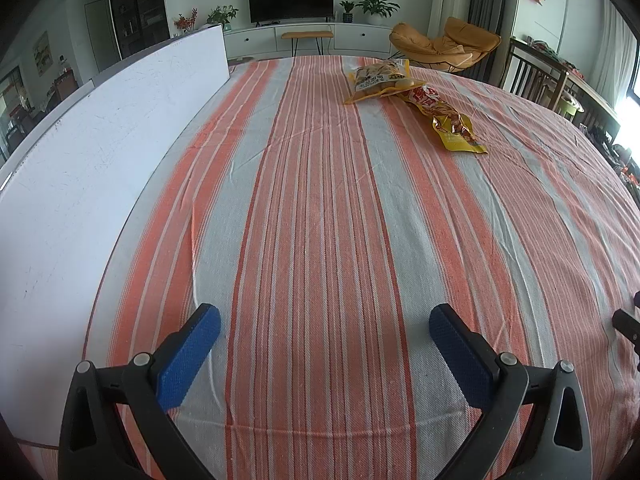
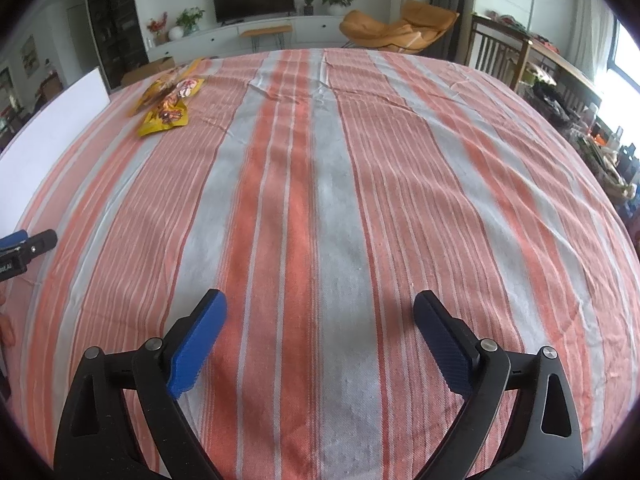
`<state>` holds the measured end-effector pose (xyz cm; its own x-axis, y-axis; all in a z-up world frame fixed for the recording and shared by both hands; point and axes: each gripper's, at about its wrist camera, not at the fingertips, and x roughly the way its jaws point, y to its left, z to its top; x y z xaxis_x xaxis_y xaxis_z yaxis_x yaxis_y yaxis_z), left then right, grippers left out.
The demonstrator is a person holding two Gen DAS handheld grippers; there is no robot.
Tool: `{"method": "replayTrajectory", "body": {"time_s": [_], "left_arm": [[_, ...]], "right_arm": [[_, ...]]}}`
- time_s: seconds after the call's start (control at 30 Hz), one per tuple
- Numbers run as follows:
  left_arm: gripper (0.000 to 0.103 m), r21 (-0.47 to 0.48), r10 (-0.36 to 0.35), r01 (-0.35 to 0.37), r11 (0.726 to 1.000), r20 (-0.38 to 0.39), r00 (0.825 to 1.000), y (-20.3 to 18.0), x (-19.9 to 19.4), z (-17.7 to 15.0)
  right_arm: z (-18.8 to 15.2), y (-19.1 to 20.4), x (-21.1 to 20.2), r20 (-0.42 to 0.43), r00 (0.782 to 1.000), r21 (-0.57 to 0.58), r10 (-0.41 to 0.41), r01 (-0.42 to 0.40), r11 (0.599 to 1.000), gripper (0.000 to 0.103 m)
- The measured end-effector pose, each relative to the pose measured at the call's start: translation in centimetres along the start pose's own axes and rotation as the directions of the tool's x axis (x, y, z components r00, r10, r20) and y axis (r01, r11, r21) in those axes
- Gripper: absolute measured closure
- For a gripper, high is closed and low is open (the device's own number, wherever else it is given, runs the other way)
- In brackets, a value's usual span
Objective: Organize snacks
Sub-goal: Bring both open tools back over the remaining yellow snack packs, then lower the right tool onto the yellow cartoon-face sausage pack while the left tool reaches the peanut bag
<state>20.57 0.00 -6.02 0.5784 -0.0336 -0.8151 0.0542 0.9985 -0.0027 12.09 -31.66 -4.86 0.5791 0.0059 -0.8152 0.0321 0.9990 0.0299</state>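
Two snack bags lie at the far end of the striped tablecloth (image 1: pixel 320 200). A yellow bag of pale snacks (image 1: pixel 378 80) lies farther back, and a yellow-and-red bag (image 1: pixel 450 120) overlaps its near right corner. Both bags show in the right wrist view, the yellow-and-red one (image 2: pixel 170 114) nearer and the other (image 2: pixel 160 88) behind it. My left gripper (image 1: pixel 324 324) is open and empty over the near part of the table. My right gripper (image 2: pixel 320 314) is open and empty too, well short of the bags. The left gripper's tip (image 2: pixel 24 246) shows at the right wrist view's left edge.
A white board (image 1: pixel 80 160) lies along the table's left side. Behind the table are a TV cabinet (image 1: pixel 292 36), an orange lounge chair (image 1: pixel 444 46) and wooden chairs (image 1: pixel 536 72) at the right.
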Motion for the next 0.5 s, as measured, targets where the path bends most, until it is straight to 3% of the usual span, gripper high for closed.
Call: {"method": "replayTrajectory", "body": {"time_s": [0.13, 0.23, 0.37, 0.5], "left_arm": [[0.000, 0.000, 0.000, 0.000, 1.000, 0.000, 1.000, 0.0, 0.0, 0.0], [0.000, 0.000, 0.000, 0.000, 1.000, 0.000, 1.000, 0.0, 0.0, 0.0], [0.000, -0.001, 0.000, 0.000, 1.000, 0.000, 1.000, 0.0, 0.0, 0.0], [0.000, 0.000, 0.000, 0.000, 1.000, 0.000, 1.000, 0.0, 0.0, 0.0]], "right_arm": [[2.6, 1.0, 1.2, -0.103, 0.993, -0.069, 0.060, -0.068, 0.995, 0.008], [6.4, 2.8, 1.8, -0.074, 0.991, -0.060, 0.109, -0.113, 0.992, 0.008], [12.6, 8.0, 4.7, -0.042, 0.976, -0.106, 0.214, -0.217, 0.970, 0.008], [16.9, 12.6, 9.0, -0.067, 0.975, -0.113, 0.210, -0.217, 0.970, 0.008]]}}
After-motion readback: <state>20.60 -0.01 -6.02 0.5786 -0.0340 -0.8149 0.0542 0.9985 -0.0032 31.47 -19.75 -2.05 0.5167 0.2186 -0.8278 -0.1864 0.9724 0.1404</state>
